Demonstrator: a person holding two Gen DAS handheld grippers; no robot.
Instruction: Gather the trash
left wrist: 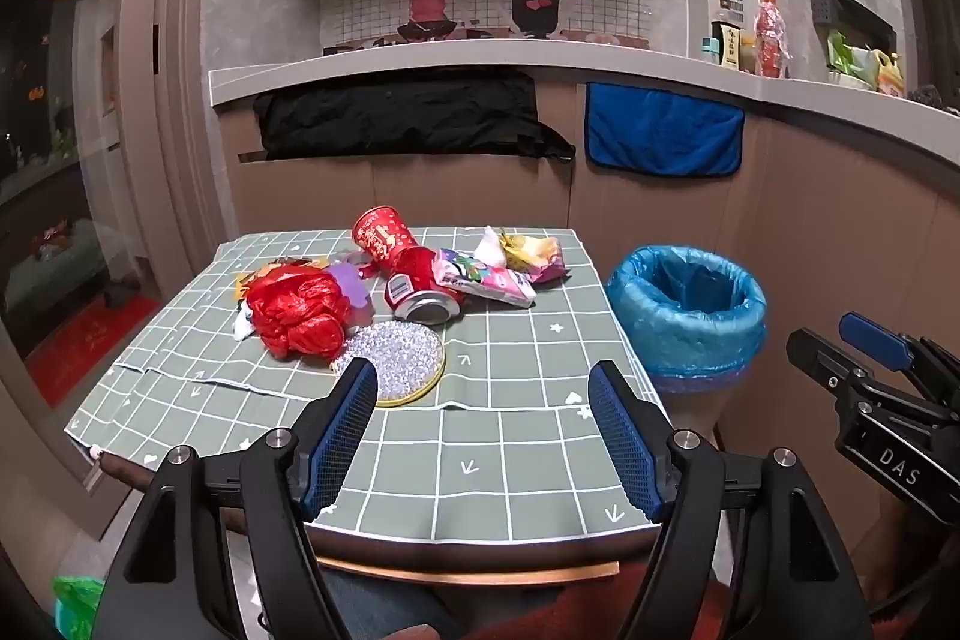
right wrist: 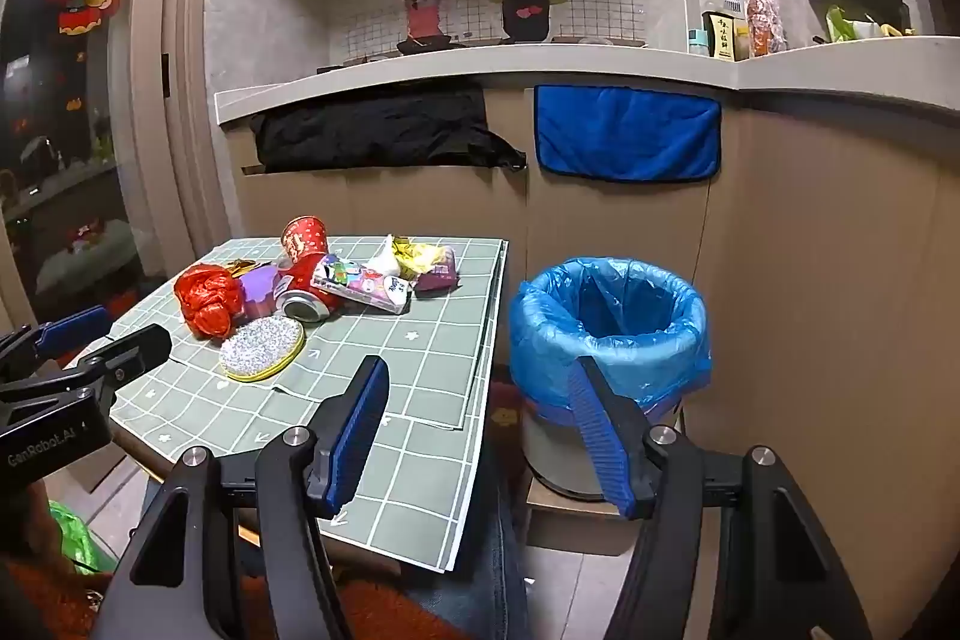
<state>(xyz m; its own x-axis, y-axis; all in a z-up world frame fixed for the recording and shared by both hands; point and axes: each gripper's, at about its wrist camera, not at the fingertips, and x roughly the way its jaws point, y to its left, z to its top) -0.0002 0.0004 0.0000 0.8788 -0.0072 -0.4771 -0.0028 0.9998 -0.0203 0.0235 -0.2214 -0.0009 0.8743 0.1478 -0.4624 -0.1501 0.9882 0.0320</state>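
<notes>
Trash lies piled at the far side of a small table (left wrist: 528, 466) with a green checked cloth: a crumpled red plastic bag (left wrist: 297, 310), a red paper cup (left wrist: 382, 230), a crushed red can (left wrist: 420, 289), a pink tissue pack (left wrist: 483, 276), crumpled wrappers (left wrist: 534, 253) and a round silver scouring pad (left wrist: 399, 358). A bin (left wrist: 690, 316) lined with a blue bag stands right of the table. My left gripper (left wrist: 483, 376) hovers open over the table's near half, with nothing between its fingers. My right gripper (right wrist: 480, 370) is open and empty between the table's right edge and the bin (right wrist: 612, 334).
A curved counter (left wrist: 540, 61) runs behind the table, with a black cloth (left wrist: 408, 115) and a blue towel (left wrist: 663, 130) hanging from it and bottles (left wrist: 771, 34) on top. A glass door (left wrist: 54, 160) is at the left. A green bag (left wrist: 75, 604) lies on the floor.
</notes>
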